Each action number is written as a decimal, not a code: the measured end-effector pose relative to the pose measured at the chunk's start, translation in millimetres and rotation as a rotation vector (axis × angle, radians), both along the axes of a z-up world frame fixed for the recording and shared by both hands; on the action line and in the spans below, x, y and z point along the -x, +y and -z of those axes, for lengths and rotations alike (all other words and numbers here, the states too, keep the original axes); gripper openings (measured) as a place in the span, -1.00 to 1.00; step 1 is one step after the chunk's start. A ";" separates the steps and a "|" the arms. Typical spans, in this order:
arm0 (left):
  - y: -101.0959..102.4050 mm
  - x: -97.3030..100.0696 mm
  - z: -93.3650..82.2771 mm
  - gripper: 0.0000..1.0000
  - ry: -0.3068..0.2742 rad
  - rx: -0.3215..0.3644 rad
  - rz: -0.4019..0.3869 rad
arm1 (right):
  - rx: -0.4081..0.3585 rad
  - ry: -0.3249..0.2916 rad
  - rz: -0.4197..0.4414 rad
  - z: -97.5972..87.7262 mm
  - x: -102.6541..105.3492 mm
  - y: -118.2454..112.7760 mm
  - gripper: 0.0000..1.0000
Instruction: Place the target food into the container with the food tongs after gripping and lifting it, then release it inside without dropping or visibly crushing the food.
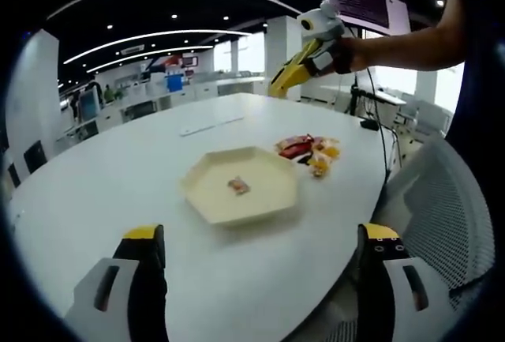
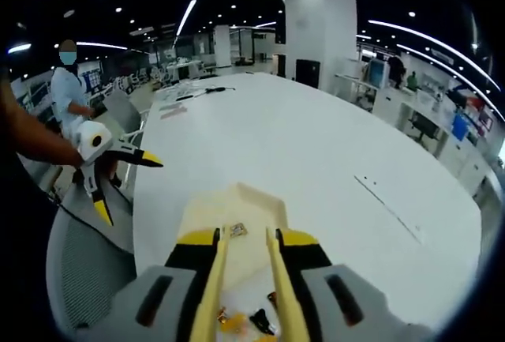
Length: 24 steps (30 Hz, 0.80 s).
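Note:
A cream hexagonal tray [image 1: 268, 200] lies on the white table [image 1: 118, 184], with one small wrapped food piece [image 1: 238, 186] inside it. A pile of bright food packets [image 1: 311, 151] lies just beyond the tray's right side. My left gripper [image 1: 262, 233] hovers before the tray with its jaws wide apart and nothing between them. A hand holds my right gripper [image 1: 309, 56] high above the table's far side, shut on yellow food tongs [image 1: 288, 77]. In the right gripper view the tongs [image 2: 223, 255] point down over the tray [image 2: 237, 204] and the food piece [image 2: 237, 231]; my left gripper [image 2: 126, 188] hangs at the left.
A grey mesh chair [image 1: 442, 223] stands at the table's right edge, beside a black cable [image 1: 383, 144]. A thin flat strip [image 1: 209, 126] lies farther up the table. A masked person [image 2: 67, 81] stands beyond another chair [image 2: 87, 263]. Desks and pillars fill the background.

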<state>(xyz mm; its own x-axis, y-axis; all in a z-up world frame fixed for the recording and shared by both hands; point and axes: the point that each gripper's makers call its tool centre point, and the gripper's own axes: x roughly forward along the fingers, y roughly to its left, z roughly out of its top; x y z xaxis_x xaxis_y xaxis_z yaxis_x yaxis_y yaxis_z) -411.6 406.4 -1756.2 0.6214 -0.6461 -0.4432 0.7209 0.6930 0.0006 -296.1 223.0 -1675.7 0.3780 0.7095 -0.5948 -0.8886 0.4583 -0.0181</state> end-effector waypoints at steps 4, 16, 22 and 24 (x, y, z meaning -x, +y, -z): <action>0.5 -0.9 -1.9 0.99 0.004 0.022 -0.006 | 0.007 -0.005 0.010 -0.5 6.7 -16.6 -0.45; -3.3 2.0 -0.6 0.99 0.021 0.029 0.009 | 0.051 0.003 0.068 7.8 26.9 -75.9 -0.45; -1.5 0.8 0.1 0.99 0.023 0.035 0.004 | 0.073 0.010 0.081 13.2 37.1 -97.6 -0.45; -1.4 1.0 0.2 0.99 0.024 0.033 0.003 | 0.082 0.015 0.077 16.5 40.7 -103.3 -0.45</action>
